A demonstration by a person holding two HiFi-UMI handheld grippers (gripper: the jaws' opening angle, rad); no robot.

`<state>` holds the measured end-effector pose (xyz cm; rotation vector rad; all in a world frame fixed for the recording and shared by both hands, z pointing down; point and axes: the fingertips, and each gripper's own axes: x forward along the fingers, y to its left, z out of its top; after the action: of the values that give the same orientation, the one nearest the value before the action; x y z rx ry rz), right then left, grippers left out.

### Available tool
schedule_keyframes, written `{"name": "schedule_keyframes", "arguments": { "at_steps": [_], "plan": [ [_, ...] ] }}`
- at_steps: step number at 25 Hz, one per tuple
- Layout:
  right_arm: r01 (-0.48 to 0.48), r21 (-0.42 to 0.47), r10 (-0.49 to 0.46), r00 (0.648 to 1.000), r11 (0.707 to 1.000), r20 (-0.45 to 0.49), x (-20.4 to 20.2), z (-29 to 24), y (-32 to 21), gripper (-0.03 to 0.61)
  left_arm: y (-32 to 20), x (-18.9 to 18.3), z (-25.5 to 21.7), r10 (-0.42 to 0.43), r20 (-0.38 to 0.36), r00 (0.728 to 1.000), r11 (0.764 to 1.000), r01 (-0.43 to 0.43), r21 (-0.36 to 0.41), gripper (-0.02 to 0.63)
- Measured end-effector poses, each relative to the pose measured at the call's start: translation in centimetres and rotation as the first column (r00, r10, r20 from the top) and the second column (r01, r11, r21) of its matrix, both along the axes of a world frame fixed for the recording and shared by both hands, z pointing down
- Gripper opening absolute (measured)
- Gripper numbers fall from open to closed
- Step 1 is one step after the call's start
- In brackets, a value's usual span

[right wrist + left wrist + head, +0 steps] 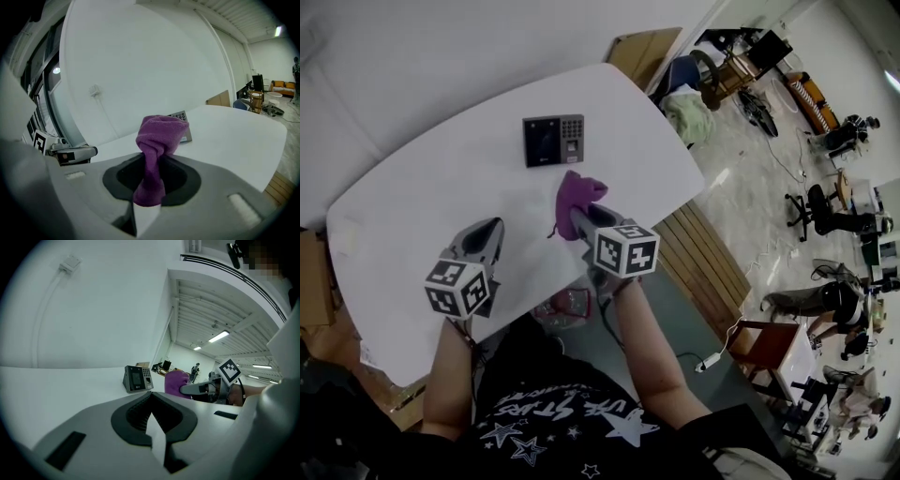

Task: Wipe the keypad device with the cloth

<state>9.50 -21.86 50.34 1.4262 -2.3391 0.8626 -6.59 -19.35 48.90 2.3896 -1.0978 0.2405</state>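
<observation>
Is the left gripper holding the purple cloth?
No, the cloth is pinched in the right gripper, while the left gripper has its jaws closed on nothing.

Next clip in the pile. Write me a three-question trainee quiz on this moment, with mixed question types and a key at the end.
1. True or false: the left gripper holds the purple cloth.
2. The keypad device lies on: A) the white table, B) a tray, C) a shelf.
3. Short answer: how do the left gripper's fingers stand?
Key: 1 false, the right gripper is shut on it; 2 A; 3 together, with nothing between them.
</observation>
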Motion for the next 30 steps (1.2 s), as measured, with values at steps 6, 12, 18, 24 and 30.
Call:
{"name": "schedule_keyframes", "arguments": {
  "at_steps": [6, 12, 18, 24, 30],
  "plan": [
    [0.023, 0.024, -0.023, 1.000, 0.999, 0.016, 0.5, -1.1, 3.6, 0.087, 3.8, 0.9, -0.9, -0.019, -0.002, 1.000, 1.000, 0.019, 0.016, 0.005],
    [0.040, 0.058, -0.042, 0.998, 0.998, 0.036, 1.2, -2.8, 8.7, 0.087, 9.0, 2.1, -2.4, -0.030, 0.003, 1.000, 0.999, 0.030, 0.046, 0.005],
    [0.044, 0.058, -0.048, 0.997, 0.997, 0.068, 2.1, -2.9, 14.3, 0.087, 15.1, 3.0, -3.2, -0.043, 0.016, 0.999, 0.997, 0.042, 0.059, 0.005],
    [0.058, 0.069, -0.063, 0.995, 0.996, 0.081, 1.5, -3.1, 17.4, 0.087, 18.7, 1.6, -4.3, -0.074, 0.039, 0.997, 0.994, 0.070, 0.088, 0.005],
    [0.081, 0.075, -0.086, 0.994, 0.994, 0.072, 0.0, -3.4, 18.4, 0.087, 20.1, -0.4, -4.7, -0.099, 0.036, 0.994, 0.991, 0.095, 0.098, 0.005]
  ]
}}
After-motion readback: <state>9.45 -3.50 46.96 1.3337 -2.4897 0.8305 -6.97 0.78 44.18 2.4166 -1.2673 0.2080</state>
